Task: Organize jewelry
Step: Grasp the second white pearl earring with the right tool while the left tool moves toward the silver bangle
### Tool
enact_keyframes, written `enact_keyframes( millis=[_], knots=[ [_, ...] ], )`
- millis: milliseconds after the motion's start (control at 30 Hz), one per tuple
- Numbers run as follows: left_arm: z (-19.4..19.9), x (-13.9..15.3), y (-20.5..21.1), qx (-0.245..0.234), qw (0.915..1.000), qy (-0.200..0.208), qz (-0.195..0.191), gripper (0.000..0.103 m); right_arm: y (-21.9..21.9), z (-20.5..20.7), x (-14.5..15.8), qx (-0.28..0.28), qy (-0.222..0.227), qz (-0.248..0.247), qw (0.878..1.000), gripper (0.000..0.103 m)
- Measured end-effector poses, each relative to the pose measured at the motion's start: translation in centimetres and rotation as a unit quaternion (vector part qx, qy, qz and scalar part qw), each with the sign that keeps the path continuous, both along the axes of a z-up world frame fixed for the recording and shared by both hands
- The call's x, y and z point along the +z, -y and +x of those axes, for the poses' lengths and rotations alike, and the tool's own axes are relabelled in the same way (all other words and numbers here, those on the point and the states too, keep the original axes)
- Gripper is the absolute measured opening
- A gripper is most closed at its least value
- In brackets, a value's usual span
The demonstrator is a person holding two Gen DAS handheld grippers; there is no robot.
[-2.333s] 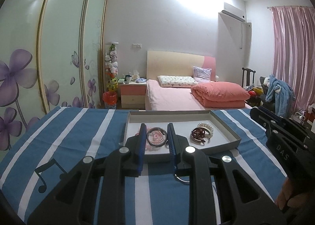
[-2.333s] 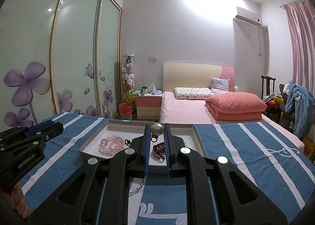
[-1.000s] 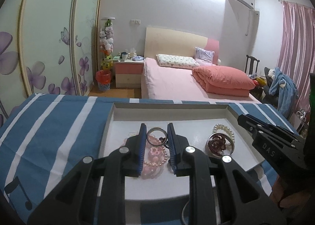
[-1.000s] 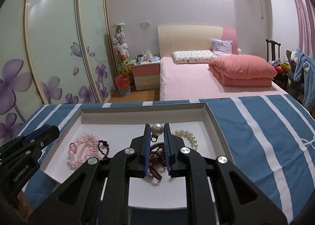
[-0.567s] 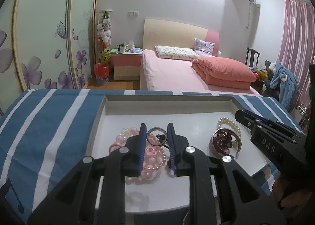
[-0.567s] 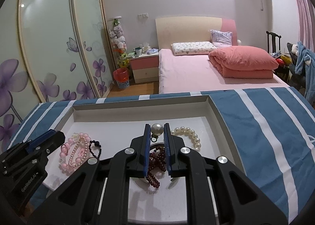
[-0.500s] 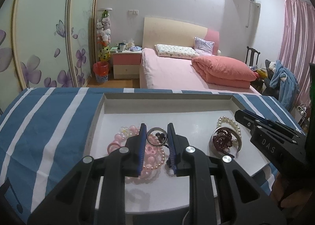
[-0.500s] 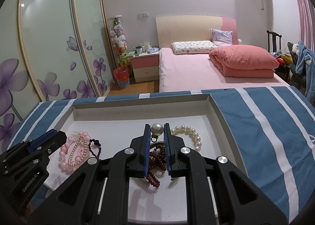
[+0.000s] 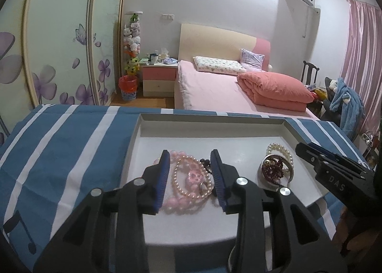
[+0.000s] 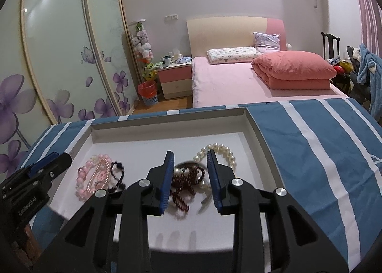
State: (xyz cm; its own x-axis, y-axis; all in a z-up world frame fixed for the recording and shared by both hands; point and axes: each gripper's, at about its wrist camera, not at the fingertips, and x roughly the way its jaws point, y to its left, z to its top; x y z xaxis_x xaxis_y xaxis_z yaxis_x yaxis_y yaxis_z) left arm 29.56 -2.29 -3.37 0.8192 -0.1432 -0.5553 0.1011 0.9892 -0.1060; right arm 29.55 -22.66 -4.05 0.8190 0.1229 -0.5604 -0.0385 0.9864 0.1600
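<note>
Over the tray [image 9: 238, 144], both grippers have opened, jewelry released.

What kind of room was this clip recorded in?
A home bedroom, most likely. Beyond the tray of bracelets stands a made bed with pillows and a folded pink quilt, a nightstand beside it, and a sliding-door wardrobe with purple flower prints.

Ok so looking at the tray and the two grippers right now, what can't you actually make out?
- Left wrist view: the near edge of the tray is hidden by the left gripper.
- Left wrist view: the pink bead bracelets are partly covered by its fingers.
- Right wrist view: the dark red beads are partly behind the right gripper.
- Right wrist view: the black bead string is blurred.
</note>
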Motion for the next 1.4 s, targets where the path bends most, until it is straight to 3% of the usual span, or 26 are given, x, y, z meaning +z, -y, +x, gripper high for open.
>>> enact_keyframes(
  millis=[400, 700, 900, 1233, 1400],
  knots=[
    [-6.0, -0.3, -3.3, 0.011, 0.9997, -0.021, 0.004, 0.042, -0.6, -6.1, -1.0, 0.052, -0.047, -0.003, 0.998, 0.03],
    [-8.5, -1.0, -5.0, 0.027, 0.9991, -0.032, 0.009, 0.047, -3.2, -10.7, -3.2, 0.147, -0.109, -0.005, 0.983, 0.03],
    [-9.2, -1.2, -5.6, 0.034, 0.9988, -0.034, 0.005, 0.047, -5.8, -11.7, -3.5, 0.185, -0.113, -0.033, 0.976, 0.03],
    [-9.3, -1.4, -5.5, 0.033, 0.9987, -0.038, 0.009, 0.047, -7.3, -11.8, -4.1, 0.19, -0.121, -0.065, 0.972, 0.029],
    [-9.3, -1.5, -5.0, 0.027, 0.9987, -0.041, 0.012, 0.047, -7.4, -11.7, -4.5, 0.184, -0.123, -0.079, 0.972, 0.019]
  ],
)
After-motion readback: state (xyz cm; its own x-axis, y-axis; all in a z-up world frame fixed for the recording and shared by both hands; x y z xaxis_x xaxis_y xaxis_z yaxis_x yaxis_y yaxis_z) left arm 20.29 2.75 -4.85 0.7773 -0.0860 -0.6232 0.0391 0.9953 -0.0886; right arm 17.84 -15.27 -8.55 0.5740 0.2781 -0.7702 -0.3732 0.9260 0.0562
